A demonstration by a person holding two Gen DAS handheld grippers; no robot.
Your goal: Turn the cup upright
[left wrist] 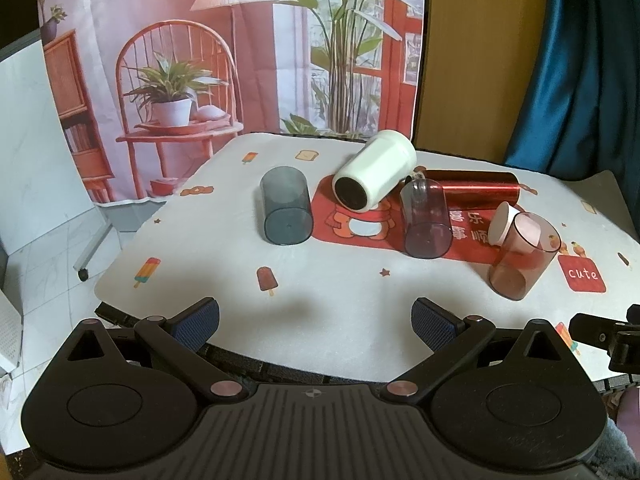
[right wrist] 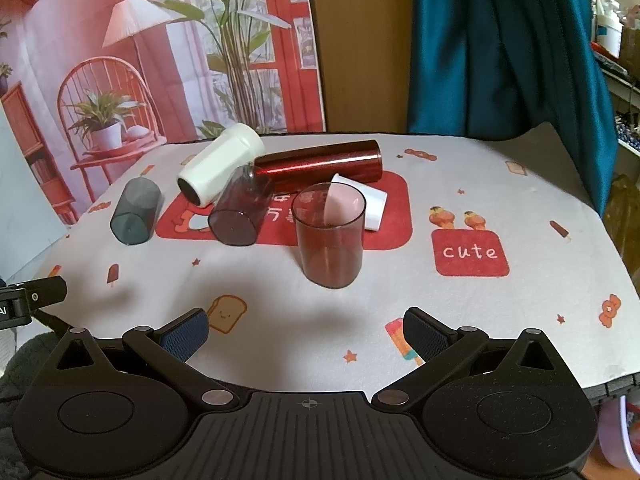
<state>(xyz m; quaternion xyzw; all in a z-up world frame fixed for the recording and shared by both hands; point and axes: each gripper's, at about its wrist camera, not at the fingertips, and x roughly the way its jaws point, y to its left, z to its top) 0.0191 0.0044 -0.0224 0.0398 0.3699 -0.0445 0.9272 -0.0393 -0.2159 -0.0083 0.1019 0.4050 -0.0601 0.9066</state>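
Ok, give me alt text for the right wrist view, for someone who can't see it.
A clear red cup stands upright mid-table, ahead of the open, empty right gripper. Behind it lie a grey cup, a purple cup, a white cup, a red bottle and a small white cup, all tipped over on a cartoon-print tablecloth.

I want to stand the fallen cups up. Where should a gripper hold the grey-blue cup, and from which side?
Probably grip the grey-blue cup across its round side wall, near mid-length, coming down from above with the open left gripper. It lies on its side, closed base toward the camera, apart from the other cups, so both flanks look free.
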